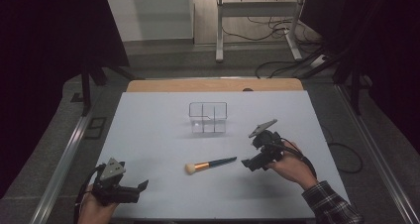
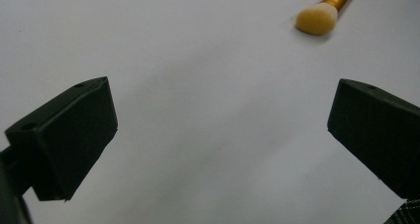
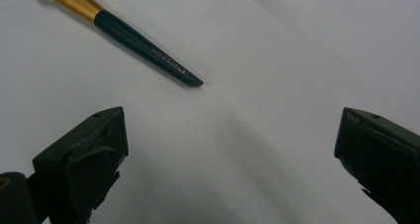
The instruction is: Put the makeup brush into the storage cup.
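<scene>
My pale table (image 1: pixel 148 135) fills the scene; beyond both claws stands a clear divided organizer (image 1: pixel 208 118); my left claw (image 1: pixel 141 187) and right claw (image 1: pixel 246 164) are spread, empty; the makeup brush (image 1: pixel 210 164) lies between them, tip nearest the right.

left gripper (image 1: pixel 141 187) low, jaws wide, right gripper (image 1: pixel 250 163) likewise
</scene>
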`<state>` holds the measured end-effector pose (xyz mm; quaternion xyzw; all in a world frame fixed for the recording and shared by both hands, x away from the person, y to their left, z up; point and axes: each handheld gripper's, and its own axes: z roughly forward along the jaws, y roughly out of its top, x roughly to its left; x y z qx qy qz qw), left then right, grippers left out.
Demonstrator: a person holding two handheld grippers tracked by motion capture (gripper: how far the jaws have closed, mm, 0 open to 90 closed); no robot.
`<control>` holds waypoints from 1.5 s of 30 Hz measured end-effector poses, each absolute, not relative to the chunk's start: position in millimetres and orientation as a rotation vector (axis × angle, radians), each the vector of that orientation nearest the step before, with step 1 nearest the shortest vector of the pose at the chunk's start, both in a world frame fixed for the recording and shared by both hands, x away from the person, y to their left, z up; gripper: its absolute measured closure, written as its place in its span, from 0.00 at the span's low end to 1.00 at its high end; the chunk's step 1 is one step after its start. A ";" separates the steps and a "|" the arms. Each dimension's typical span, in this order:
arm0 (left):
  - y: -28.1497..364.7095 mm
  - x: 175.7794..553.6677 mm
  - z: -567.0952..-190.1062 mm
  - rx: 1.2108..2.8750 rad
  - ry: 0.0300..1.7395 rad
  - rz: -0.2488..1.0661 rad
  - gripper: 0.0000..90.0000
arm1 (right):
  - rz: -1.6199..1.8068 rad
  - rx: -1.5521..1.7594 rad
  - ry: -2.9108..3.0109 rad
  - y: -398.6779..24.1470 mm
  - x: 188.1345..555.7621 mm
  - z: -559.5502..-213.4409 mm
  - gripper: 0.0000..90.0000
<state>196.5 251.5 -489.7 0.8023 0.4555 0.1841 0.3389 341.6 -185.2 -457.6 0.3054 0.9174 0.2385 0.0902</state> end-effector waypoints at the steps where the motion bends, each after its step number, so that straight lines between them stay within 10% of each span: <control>1: 251.4 196.5 -489.7 2.091 1.186 0.481 0.00 | 0.709 0.902 2.732 -183.9 341.6 -458.1 0.01; 45: 250.4 196.3 -489.8 2.098 1.175 0.481 0.00 | 0.633 0.752 2.841 -127.6 354.1 -475.8 0.01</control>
